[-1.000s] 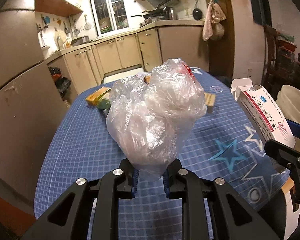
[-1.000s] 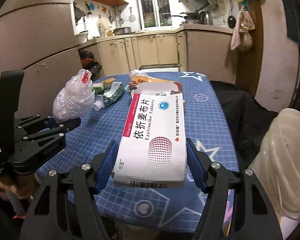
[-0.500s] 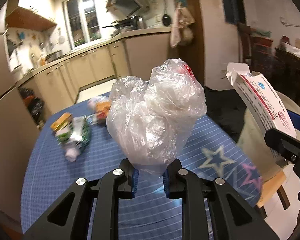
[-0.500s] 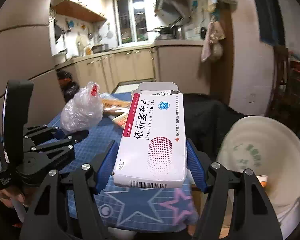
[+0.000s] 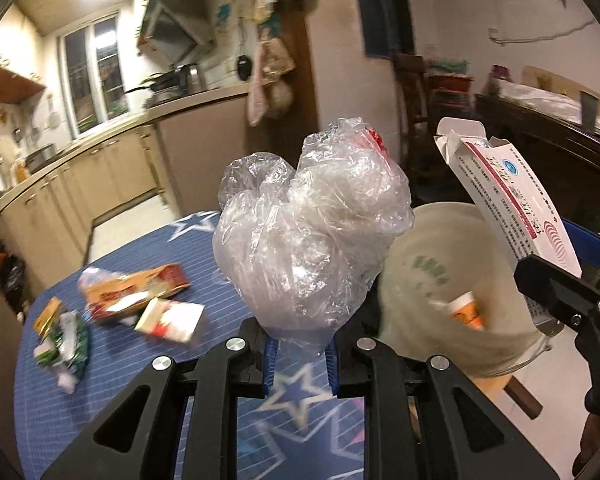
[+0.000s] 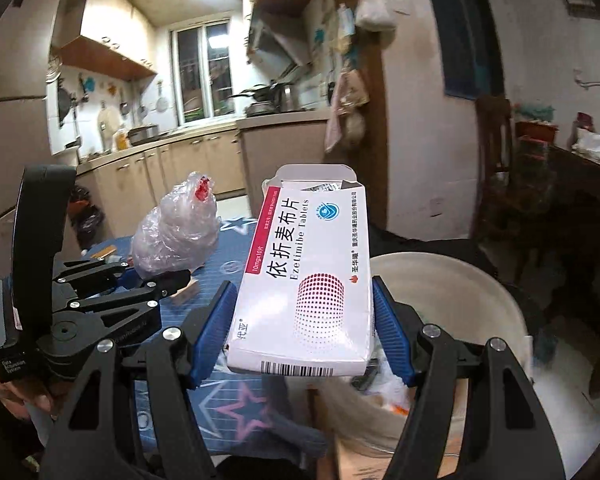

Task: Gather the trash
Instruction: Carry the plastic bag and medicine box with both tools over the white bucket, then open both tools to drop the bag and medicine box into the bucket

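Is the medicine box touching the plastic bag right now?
Apart. The right wrist view shows blue tablecloth and cabinets between the plastic bag and the medicine box.

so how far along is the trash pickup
Some trash already lies in the bucket. In hand: the left gripper pinches a plastic bag, the right gripper clamps a pill box, both near the bucket. Wrappers remain on the table.

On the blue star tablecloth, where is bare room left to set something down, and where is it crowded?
Bare cloth shows at the near edge of the table, between the left gripper and the wrappers, and at the far end by the white star. The left side is crowded with wrappers and a green packet. The white bucket beside the table already holds trash.
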A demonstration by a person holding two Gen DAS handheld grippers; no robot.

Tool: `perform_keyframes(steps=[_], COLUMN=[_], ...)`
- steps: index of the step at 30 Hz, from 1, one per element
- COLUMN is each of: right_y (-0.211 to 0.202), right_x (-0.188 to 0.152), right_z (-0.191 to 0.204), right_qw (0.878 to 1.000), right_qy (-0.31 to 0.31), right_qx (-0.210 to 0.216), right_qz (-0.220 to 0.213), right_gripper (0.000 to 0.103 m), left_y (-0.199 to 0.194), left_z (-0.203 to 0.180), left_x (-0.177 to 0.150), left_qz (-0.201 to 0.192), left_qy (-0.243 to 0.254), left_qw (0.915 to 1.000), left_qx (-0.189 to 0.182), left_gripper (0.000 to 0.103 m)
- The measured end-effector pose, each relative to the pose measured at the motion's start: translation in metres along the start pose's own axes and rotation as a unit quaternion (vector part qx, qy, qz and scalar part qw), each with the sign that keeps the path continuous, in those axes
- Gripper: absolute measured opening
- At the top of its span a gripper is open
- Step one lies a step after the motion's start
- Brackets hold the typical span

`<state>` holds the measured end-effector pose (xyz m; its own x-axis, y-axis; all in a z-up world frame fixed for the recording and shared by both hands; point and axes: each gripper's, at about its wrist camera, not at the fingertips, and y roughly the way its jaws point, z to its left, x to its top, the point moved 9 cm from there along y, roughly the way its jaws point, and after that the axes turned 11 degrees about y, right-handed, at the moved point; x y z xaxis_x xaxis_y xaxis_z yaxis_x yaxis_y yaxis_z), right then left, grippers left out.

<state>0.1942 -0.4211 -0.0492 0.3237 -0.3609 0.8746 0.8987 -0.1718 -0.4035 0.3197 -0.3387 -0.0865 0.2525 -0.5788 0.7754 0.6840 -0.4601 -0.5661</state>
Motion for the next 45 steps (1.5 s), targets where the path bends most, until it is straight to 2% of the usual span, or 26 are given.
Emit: perform_keyframes(steps=[7,12,18,24,41,42,45], right_y=[-0.008,-0.009,-0.003,0.008,0.027,0.029,0.033], right_x=[0.006,0.009,0.01,0.009,0.01,0.01,0.011], right_z=[-0.047,-0.087,-0.119,-0.131,-0.133,-0.132,-0.134], right_qw=[0.999,0.996,0.993,0.993,0.994,0.994,0.993], right_qy=[0.021,0.031,0.039,0.037,0.021,0.018,0.018], right_qx=[-0.04,-0.079,-0.107,-0.113,-0.108,-0.107,-0.114], right_qz=[-0.009,-0.012,-0.007,0.002,0.023,0.027,0.03], right_gripper=[0.064,0.064,0.064,0.064,0.065,0.065,0.067], left_y=[0.011,0.034,0.059,0.073,0.081,0.081,0.083], left_z=[-0.052,-0.086,-0.12,-0.13,-0.13,-0.129,-0.126], left_x=[0.027,0.041,0.048,0.056,0.062,0.063,0.065], left_qz=[-0.013,-0.01,-0.009,-0.009,-0.009,-0.011,-0.011], left_qy=[0.042,0.059,0.095,0.106,0.114,0.114,0.11], left_qw=[0.9979,0.9949,0.991,0.9899,0.9891,0.9897,0.9903], left_qx=[-0.049,-0.082,-0.094,-0.094,-0.092,-0.087,-0.084], left_gripper=[0.022,0.022,0.022,0.022,0.022,0.023,0.036])
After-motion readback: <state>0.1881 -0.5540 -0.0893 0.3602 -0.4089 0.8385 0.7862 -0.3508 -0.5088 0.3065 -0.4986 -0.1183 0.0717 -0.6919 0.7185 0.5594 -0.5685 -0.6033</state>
